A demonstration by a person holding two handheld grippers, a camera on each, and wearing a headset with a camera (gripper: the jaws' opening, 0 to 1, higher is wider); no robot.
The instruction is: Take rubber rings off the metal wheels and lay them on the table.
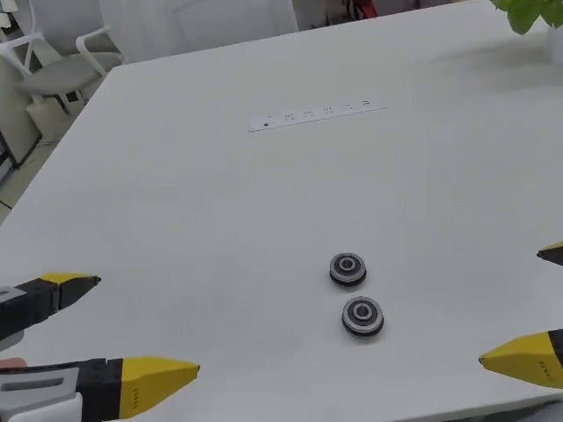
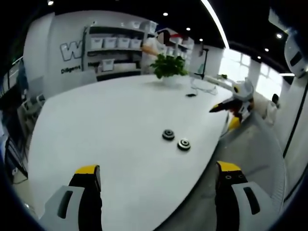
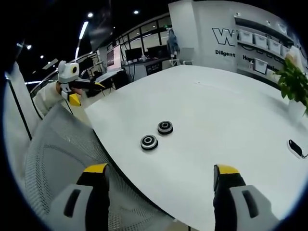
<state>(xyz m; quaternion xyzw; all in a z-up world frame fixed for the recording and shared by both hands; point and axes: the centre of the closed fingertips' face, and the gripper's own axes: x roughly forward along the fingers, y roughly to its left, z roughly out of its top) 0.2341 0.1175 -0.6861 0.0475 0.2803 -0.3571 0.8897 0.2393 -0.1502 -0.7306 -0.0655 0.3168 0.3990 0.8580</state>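
Observation:
Two small metal wheels with dark rubber rings lie flat on the white table, close together. One wheel is farther from me and the other wheel is nearer the front edge. They also show as a pair in the left gripper view, and as a pair in the right gripper view. My left gripper hangs open at the table's front left, holding nothing. My right gripper is open at the front right, well apart from the wheels.
A socket strip is set into the table's middle. A potted plant stands at the far right corner. White chairs stand beyond the far left edge. A grey mesh chair sits by the near edge.

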